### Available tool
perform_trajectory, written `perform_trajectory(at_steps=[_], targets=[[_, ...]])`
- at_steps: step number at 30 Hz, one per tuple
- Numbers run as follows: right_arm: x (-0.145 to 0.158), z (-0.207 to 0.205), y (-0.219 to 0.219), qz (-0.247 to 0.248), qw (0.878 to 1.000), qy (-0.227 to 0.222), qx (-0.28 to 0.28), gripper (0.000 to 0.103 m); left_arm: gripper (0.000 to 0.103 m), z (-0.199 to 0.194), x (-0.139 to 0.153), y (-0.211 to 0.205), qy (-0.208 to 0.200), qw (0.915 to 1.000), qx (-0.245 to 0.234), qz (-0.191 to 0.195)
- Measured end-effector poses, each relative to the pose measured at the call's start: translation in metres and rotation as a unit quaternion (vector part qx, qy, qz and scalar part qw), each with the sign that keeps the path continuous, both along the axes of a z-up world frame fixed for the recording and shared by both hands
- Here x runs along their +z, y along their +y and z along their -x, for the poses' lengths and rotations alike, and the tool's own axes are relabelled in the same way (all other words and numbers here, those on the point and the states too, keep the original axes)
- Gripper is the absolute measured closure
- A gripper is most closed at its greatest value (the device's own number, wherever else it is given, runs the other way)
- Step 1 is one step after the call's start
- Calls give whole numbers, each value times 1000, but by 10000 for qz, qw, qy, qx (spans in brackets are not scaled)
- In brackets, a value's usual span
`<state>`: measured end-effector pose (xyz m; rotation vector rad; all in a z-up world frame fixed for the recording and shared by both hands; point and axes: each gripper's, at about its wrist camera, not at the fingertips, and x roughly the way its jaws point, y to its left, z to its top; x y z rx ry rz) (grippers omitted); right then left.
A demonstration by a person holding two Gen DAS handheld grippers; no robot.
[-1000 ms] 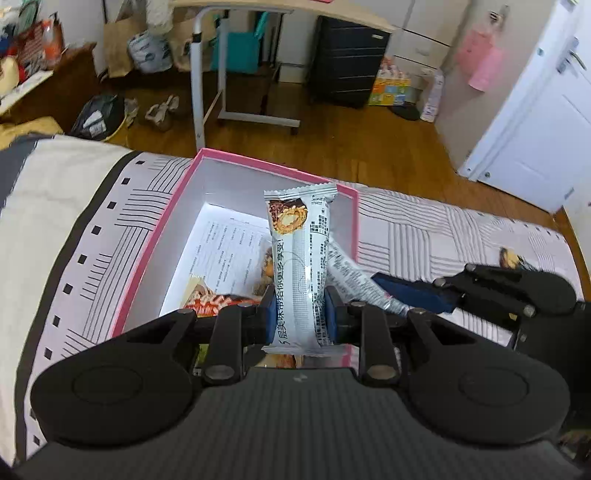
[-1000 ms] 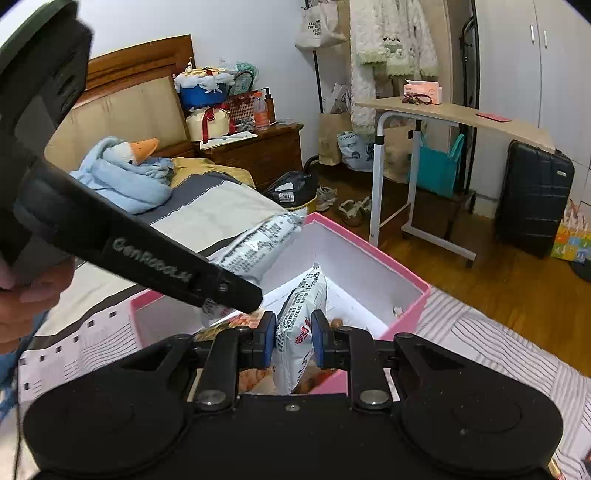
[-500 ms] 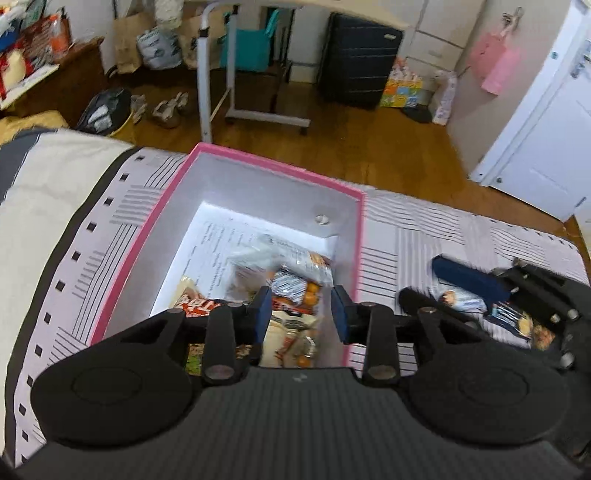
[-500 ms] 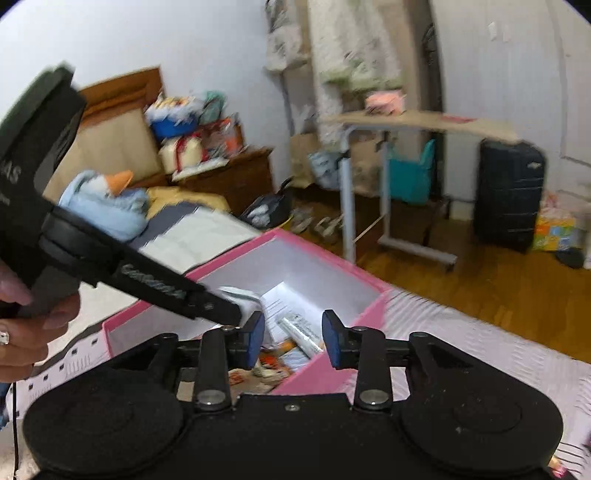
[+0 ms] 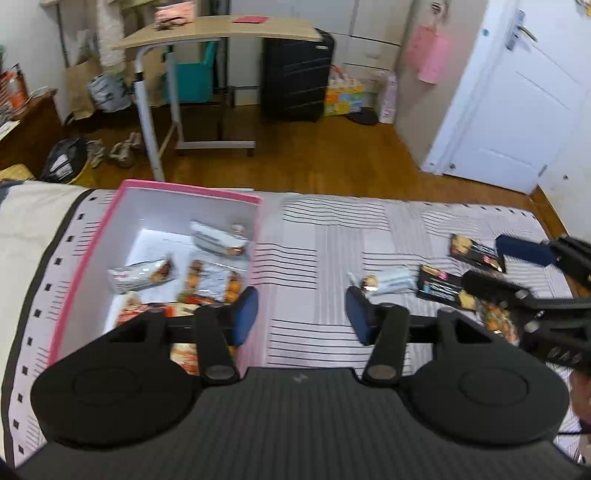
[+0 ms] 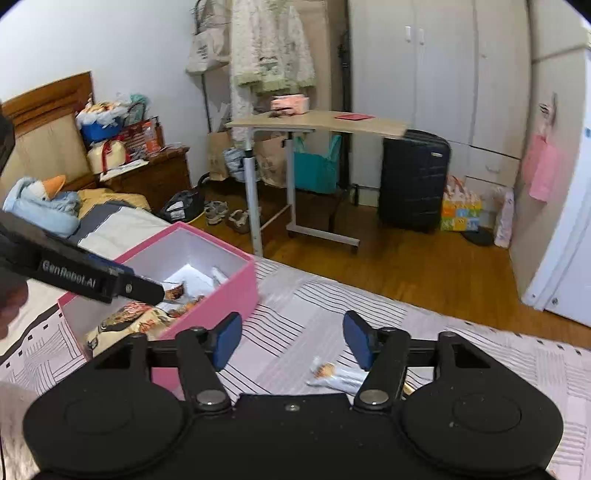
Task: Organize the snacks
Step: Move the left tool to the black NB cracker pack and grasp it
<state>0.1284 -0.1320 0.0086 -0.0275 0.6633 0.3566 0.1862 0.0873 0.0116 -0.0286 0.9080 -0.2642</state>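
Note:
A pink box (image 5: 184,187) with white inner walls sits on the striped bedspread and holds several snack packets, among them a silver one (image 5: 218,240). My left gripper (image 5: 301,314) hovers beside the box's right wall, its jaws opening with nothing between them. Loose on the bed to the right lie a pale packet (image 5: 392,280) and two black packets (image 5: 441,287) (image 5: 476,253). My right gripper (image 5: 496,266) hangs over these. In the right wrist view the right gripper (image 6: 291,339) is opening and empty, the pale packet (image 6: 338,374) just beyond its right finger, the box (image 6: 221,299) to the left.
The bed's foot edge runs behind the box, and beyond it is wooden floor with a wheeled desk (image 5: 221,33), a black suitcase (image 6: 413,181) and a white door (image 5: 517,110). A hand (image 6: 11,295) holds the left gripper. A duck plush (image 6: 40,201) lies near the headboard.
Both grippers let go of their packets, which now lie in the box. Both sets of jaws have widened, and both grippers have swung right, away from the box and toward the loose snacks.

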Motion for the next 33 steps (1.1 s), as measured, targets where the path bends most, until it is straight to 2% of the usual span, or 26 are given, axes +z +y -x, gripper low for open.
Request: perform_trajectory(at_steps=[3, 5, 10, 12, 16, 18, 21, 26, 30, 33], targets=[[0, 8, -34, -281, 9991, 138, -282, 22, 47, 4, -2, -27, -69, 9991, -379, -187], [-5, 11, -55, -470, 9970, 259, -551, 20, 44, 4, -5, -43, -76, 9981, -552, -250], [-18, 18, -91, -346, 9953, 485, -759, 20, 41, -6, -17, -76, 149, 9966, -808, -12], [-21, 18, -99, -265, 9962, 549, -622, 20, 41, -12, -24, -88, 258, 9956, -892, 87], [-31, 13, -113, 37, 9972, 736, -116, 20, 44, -32, -47, -106, 844, 9883, -982, 809], [-41, 5, -114, 269, 9956, 878, 182, 20, 45, -41, -61, -119, 1057, 9843, -1018, 985], [-62, -7, -115, 564, 9909, 1055, 624, 20, 47, -52, -80, -141, 1189, 9822, -1120, 932], [-93, -30, -106, 1162, 9749, 1415, 1265, 20, 59, -79, -113, -167, 1485, 9774, -1086, 1037], [-114, -50, -103, 1386, 9632, 1670, 1584, 20, 63, -92, -135, -184, 1406, 9794, -1134, 904], [-135, -60, -102, 1663, 9553, 1711, 1747, 20, 65, -100, -153, -189, 1478, 9773, -1180, 958]])
